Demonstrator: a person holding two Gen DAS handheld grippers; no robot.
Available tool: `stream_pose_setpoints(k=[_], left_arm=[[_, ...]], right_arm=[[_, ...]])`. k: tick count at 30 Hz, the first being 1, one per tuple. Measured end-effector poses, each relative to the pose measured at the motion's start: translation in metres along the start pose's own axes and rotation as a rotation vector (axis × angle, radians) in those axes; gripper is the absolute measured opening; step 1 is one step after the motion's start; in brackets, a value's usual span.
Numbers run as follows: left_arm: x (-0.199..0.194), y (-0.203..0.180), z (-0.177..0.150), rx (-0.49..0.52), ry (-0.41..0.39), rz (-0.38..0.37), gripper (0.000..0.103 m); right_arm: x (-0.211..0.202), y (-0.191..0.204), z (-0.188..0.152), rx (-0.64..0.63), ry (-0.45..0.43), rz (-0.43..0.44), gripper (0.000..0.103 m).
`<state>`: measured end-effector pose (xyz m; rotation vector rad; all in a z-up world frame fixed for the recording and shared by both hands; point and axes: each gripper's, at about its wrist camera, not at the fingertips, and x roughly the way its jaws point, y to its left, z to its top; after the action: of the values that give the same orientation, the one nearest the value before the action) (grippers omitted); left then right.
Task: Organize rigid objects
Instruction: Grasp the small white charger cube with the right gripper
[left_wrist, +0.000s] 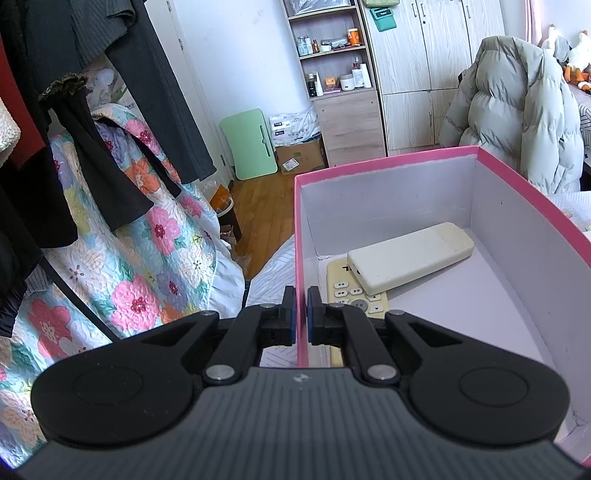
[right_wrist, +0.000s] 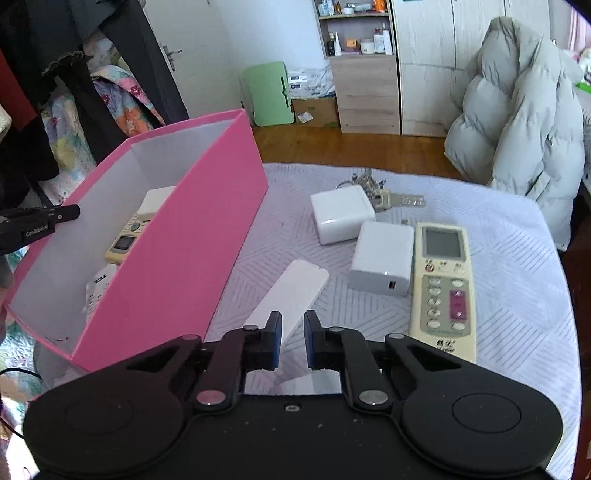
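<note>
A pink box (left_wrist: 532, 192) with a white inside holds a white remote lying face down (left_wrist: 410, 258) on top of a yellowish TCL remote (left_wrist: 351, 291). My left gripper (left_wrist: 301, 310) is shut on the box's left wall. The box (right_wrist: 192, 236) also shows in the right wrist view, with my left gripper's fingers (right_wrist: 66, 213) on its far wall. My right gripper (right_wrist: 293, 339) is narrowly parted around the near end of a flat white remote (right_wrist: 291, 295) on the table. Beside it lie two white chargers (right_wrist: 341, 218) (right_wrist: 382, 258), a cream remote (right_wrist: 443, 288) and keys (right_wrist: 384, 194).
The table has a pale patterned cloth (right_wrist: 509, 258). A grey puffer jacket (right_wrist: 517, 103) hangs on a chair to the right. A floral quilt (left_wrist: 140, 258) and dark hanging clothes (left_wrist: 74, 147) are on the left. Shelves and wardrobe (left_wrist: 406, 74) stand behind.
</note>
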<state>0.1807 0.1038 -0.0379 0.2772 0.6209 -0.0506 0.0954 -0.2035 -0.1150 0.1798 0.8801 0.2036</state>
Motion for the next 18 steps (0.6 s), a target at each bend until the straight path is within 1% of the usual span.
stream_pose_setpoints(k=[2, 3, 5, 7, 9, 12, 14, 16, 18], left_arm=[[-0.001, -0.001, 0.0, 0.0, -0.002, 0.0, 0.005], [0.0, -0.001, 0.0, -0.001, -0.001, -0.001, 0.005], [-0.001, -0.001, 0.0, -0.001, -0.003, 0.0, 0.005], [0.0, 0.0, 0.0, -0.002, -0.003, -0.001, 0.005], [0.0, 0.0, 0.0, -0.001, -0.003, 0.0, 0.005], [0.0, 0.0, 0.0, -0.001, -0.003, 0.0, 0.005], [0.0, 0.0, 0.0, -0.001, -0.003, 0.0, 0.005], [0.0, 0.0, 0.0, -0.004, -0.005, -0.002, 0.005], [0.0, 0.0, 0.0, -0.009, -0.003, -0.002, 0.005]], right_arm=[[0.0, 0.002, -0.002, 0.002, 0.005, -0.03, 0.021], [0.001, 0.002, -0.003, -0.001, 0.004, -0.051, 0.033], [0.002, 0.004, -0.005, -0.014, 0.006, -0.073, 0.042], [0.004, 0.004, -0.008, -0.005, 0.023, -0.076, 0.044], [0.005, 0.005, -0.011, -0.01, 0.031, -0.095, 0.049], [0.003, 0.01, -0.022, -0.08, 0.058, -0.118, 0.058], [0.003, 0.011, -0.027, -0.126, 0.072, -0.129, 0.061], [0.004, 0.01, -0.032, -0.15, 0.092, -0.137, 0.061], [0.008, 0.007, -0.036, -0.145, 0.117, -0.148, 0.062]])
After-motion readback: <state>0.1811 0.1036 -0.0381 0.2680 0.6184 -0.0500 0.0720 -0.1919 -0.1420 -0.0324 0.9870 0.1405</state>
